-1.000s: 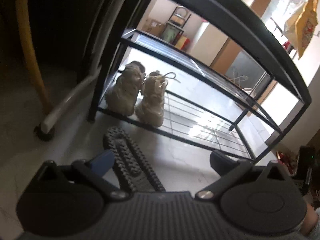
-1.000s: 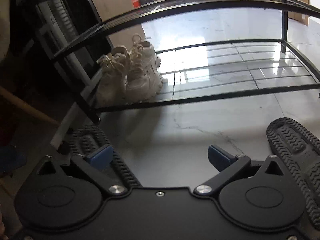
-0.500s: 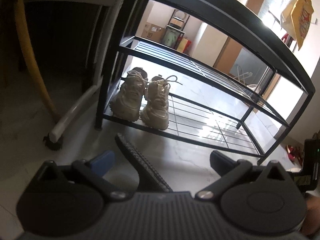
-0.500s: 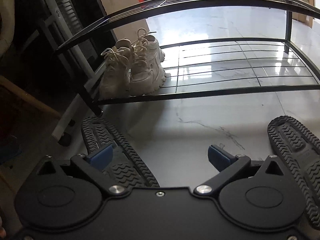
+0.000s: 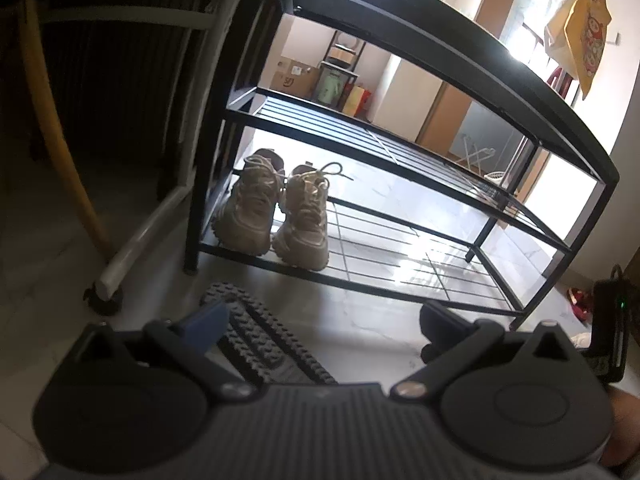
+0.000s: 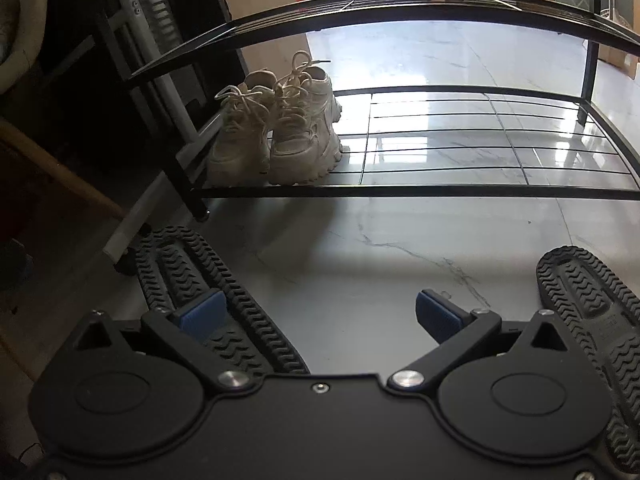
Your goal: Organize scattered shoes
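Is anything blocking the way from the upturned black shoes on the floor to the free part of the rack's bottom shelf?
Nothing visible does. The two black tread-soled shoes lie sole-up on bare marble floor. The beige lace-up sneakers fill only the left end of the black wire bottom shelf.

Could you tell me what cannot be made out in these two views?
- Left sole-up shoe: heel hidden behind the right gripper, right wrist view.
- Right sole-up shoe: cut by the frame edge.
- Whether the left gripper touches that shoe: hidden by its body.
- Red item: too small, left wrist view.
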Tool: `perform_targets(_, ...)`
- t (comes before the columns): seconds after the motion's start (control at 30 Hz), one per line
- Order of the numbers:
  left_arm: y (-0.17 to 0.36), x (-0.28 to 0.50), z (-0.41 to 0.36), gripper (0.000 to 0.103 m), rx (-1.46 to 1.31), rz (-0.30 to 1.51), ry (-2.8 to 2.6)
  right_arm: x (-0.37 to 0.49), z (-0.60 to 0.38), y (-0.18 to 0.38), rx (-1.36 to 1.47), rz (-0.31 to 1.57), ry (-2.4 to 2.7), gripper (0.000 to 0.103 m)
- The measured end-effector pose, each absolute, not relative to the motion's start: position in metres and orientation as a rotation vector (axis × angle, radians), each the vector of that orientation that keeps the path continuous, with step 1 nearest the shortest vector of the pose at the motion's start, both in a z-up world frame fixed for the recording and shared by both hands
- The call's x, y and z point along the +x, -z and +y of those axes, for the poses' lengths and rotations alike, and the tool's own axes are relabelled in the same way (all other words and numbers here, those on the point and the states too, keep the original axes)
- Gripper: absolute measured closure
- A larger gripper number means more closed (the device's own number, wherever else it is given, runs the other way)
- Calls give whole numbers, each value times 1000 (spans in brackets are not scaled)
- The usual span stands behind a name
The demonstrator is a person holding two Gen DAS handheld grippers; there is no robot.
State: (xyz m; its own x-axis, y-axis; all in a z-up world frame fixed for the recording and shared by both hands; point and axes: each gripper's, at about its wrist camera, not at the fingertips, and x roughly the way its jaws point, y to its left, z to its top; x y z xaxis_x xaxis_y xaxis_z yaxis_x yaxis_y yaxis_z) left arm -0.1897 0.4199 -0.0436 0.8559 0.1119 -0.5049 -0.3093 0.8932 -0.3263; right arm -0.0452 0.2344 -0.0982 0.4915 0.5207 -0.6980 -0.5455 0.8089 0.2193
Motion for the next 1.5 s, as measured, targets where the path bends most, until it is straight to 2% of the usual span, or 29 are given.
perform_targets(0.4,40,-196,422,1,-420,458,-238,-44,251,113,-135,889,-638,0)
perform_targets(0.53,41,-200,429,1,-462,441,-269,-36,267,123,-195,920,-625,5)
perform_targets(0.73,44,-209,445,1,-555,411,-324,-50,308,131,-390,768,-728,4)
perform_targets(1.13,46,-204,445,1,-548,437,-328,-73,346,159,-417,781,-921,0)
perform_targets(1.37,48,-203,447,1,-562,443,-335,-99,354,160,-538,699,-1026,0)
perform_targets(1.5,48,-203,445,1,-550,455,-335,-105,360,173,-633,727,-1010,0)
